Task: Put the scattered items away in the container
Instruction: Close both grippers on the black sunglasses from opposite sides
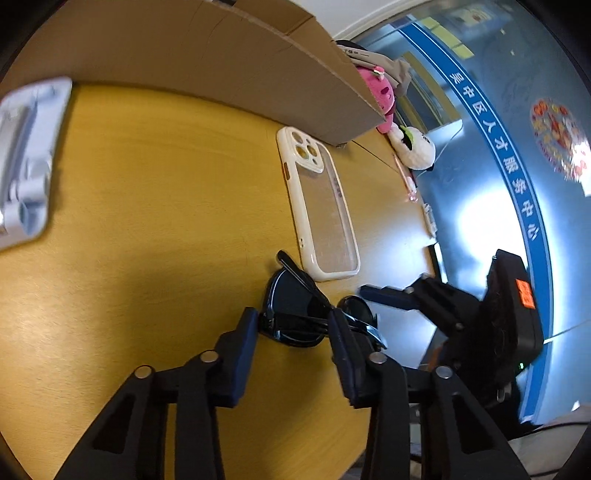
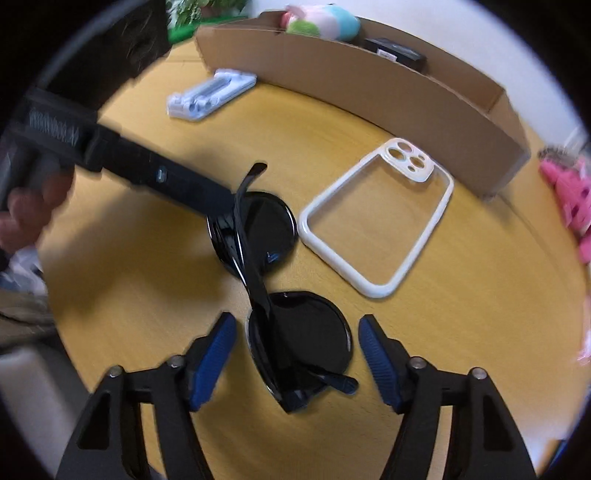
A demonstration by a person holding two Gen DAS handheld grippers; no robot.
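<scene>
Yellow wooden table [image 2: 147,295], cardboard box [image 2: 369,85] along far edge. Black sunglasses [image 2: 299,332] mid-table, white phone case [image 2: 376,221] just right, bare wood left. Left gripper [image 1: 291,325] clenched on one lens. Right gripper [image 2: 297,332] straddles other lens, pads apart.

Left wrist view: white plastic holder [image 1: 27,158] is blurring out and running off the left edge. Cardboard box [image 1: 236,62] is hiding most of the pink plush [image 1: 382,94]; box interior isn't showing here. Left gripper's right pad [image 1: 341,343] is covering part of the sunglasses [image 1: 295,310]. Small items [image 1: 430,219] at the table's far edge are too small to tell.

Right wrist view: the hand [image 2: 26,212] is blurring at the left edge. Pink toy [image 2: 570,199] is smearing off the right edge. Box wall is hiding most of the pastel plush [image 2: 325,24].
</scene>
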